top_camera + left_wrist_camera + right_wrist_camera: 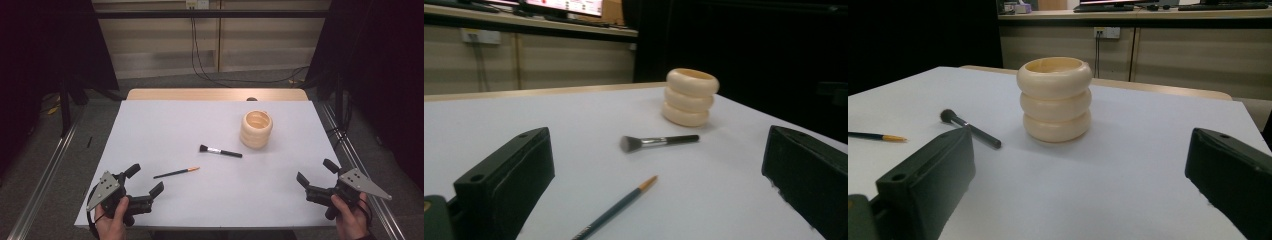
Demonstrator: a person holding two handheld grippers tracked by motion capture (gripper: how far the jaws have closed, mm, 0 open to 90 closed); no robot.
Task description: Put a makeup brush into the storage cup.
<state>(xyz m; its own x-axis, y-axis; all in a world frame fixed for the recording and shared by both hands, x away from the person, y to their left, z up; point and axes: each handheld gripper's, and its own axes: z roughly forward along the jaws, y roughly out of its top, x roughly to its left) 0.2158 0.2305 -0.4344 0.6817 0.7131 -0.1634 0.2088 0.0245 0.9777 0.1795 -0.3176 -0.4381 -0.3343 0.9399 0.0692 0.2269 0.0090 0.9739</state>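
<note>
Both hand-held grippers, left gripper (148,180) and right gripper (316,172), gape empty; slim dark pencil with orange tip (176,172) lies lengthwise, tip toward two o'clock.

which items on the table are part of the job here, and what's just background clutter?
Likely in play:
- pencil, nearest the open left claw
- makeup brush
- ribbed cream holder, upright
- open right claw

Lying about:
- cables on the floor past the table
- wall socket

No writing, label, brand, number or sign can be read anywhere in these views.
</note>
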